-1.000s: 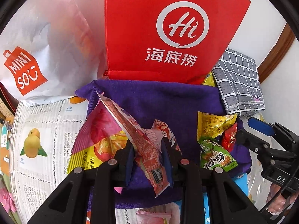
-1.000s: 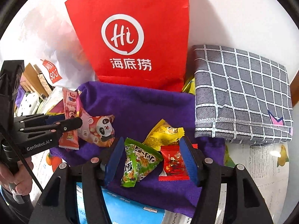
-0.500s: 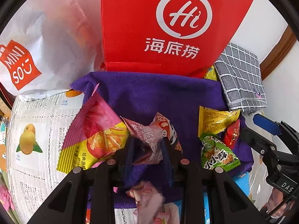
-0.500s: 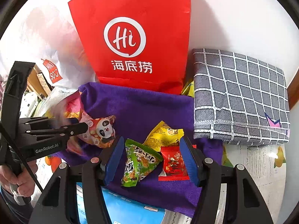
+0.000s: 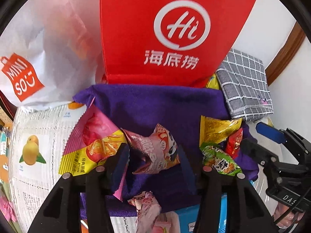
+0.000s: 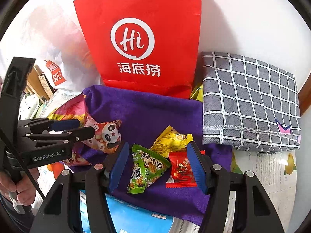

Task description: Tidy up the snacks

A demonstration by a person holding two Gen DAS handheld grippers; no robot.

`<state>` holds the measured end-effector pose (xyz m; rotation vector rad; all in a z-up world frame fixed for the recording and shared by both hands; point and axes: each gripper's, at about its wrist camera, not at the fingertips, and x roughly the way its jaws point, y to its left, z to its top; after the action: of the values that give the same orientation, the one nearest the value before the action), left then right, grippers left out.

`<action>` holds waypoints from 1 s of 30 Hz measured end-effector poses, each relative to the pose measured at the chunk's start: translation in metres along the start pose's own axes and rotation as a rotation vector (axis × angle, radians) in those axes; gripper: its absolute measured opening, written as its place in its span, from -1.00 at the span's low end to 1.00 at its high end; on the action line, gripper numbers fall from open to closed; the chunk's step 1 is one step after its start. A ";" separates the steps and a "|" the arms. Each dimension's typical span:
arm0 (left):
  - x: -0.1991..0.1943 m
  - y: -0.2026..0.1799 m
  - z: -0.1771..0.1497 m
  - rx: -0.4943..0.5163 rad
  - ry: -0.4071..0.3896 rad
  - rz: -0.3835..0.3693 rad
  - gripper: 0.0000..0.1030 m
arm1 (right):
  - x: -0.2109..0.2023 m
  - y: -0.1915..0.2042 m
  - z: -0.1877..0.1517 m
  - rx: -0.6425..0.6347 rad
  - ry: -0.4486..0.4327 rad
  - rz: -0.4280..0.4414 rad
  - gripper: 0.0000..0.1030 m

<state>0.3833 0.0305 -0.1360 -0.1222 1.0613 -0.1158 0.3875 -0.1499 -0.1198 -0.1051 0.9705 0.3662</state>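
Our left tool (image 5: 153,161) is opening, pads clear of the panda pack (image 5: 155,151) lying between them on the purple towel (image 5: 155,104). Right tool (image 6: 157,167) hovers half open over the green pack (image 6: 145,170). Packs look light, crinkly, slippery; we'd pinch a sealed edge. A second ago the left tool held a strip pack (image 5: 147,211), now dropped below.

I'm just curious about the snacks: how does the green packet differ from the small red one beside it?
The green packet is puffy and roughly triangular; the red packet is flat and rectangular. The green packet is clearly the larger, the red packet the smaller. The green packet lies tilted with one corner pointing toward the camera, while the red packet lies squarer. Both rest on the purple cloth, side by side between the open jaws of the right gripper, which grips neither.
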 end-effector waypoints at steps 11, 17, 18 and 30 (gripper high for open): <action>-0.024 0.006 0.006 -0.030 -0.094 0.011 0.13 | -0.009 0.010 -0.001 -0.022 -0.020 0.001 0.19; -0.033 0.009 0.007 -0.049 -0.120 -0.007 0.13 | -0.013 0.015 -0.002 -0.028 -0.027 0.002 0.19; -0.034 0.010 0.007 -0.050 -0.124 -0.006 0.13 | -0.014 0.016 -0.002 -0.029 -0.030 0.004 0.19; -0.045 0.031 0.012 -0.115 -0.142 0.000 0.13 | -0.033 0.038 -0.004 -0.064 -0.086 0.097 0.19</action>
<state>0.3737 0.0686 -0.0964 -0.2308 0.9266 -0.0452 0.3544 -0.1243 -0.0920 -0.0999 0.8814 0.4877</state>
